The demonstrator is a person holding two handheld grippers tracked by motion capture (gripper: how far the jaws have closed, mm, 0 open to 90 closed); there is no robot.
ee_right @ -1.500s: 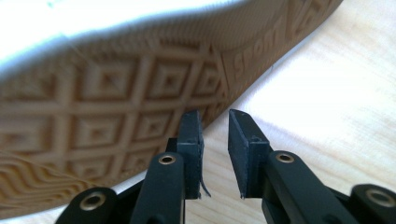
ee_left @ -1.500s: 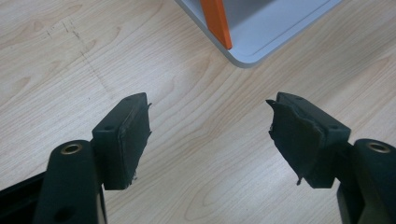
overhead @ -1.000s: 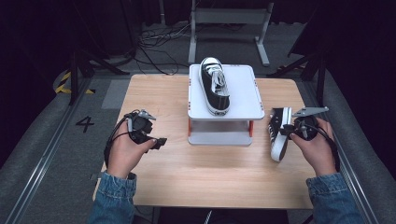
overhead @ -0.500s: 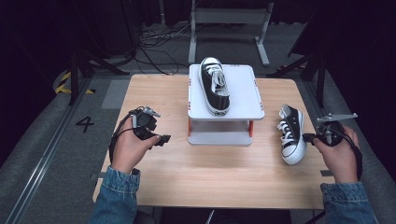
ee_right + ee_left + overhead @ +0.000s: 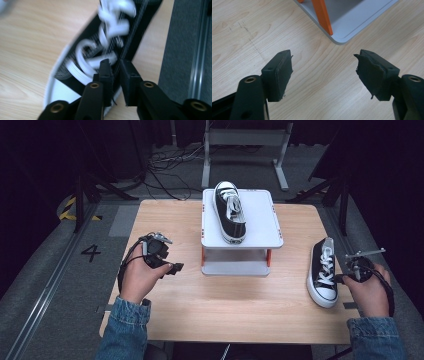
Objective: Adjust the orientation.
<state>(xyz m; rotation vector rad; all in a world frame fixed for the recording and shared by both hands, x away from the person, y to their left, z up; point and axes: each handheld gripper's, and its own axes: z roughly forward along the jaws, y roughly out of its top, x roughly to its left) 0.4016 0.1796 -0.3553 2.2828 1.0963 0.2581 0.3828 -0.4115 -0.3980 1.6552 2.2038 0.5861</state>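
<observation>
The left hand [image 5: 137, 280] rests on the wooden table [image 5: 235, 310], on its left side, with a blue jean sleeve [image 5: 125, 330] behind it. It holds the left gripper [image 5: 175, 268], which points across the table toward a grey stand [image 5: 260, 220] with orange legs [image 5: 322, 15]. The jaws of this gripper are spread wide with bare wood between them, and they pinch nothing. There is open table between the left gripper and the stand, and a corner of the stand's bottom shelf [image 5: 347, 27] lies just ahead of the jaws. The right hand [image 5: 367, 287] is at the right edge of the table, and its wrist hangs out past the edge. It holds the right gripper [image 5: 340, 279] right beside a black and white shoe [image 5: 324, 270]. This shoe lies flat on the table near the right edge, with its white toe toward the person. In the right gripper view the jaws stand close together with a small gap, right at the side of the shoe by its white laces [image 5: 107, 42]. They have just been opening a little. The picture is blurry there, so I cannot tell if they pinch the shoe. A second shoe [image 5: 229, 210] sits on top of the stand, well apart from both hands. The front of the table between the two hands is wide and open.
</observation>
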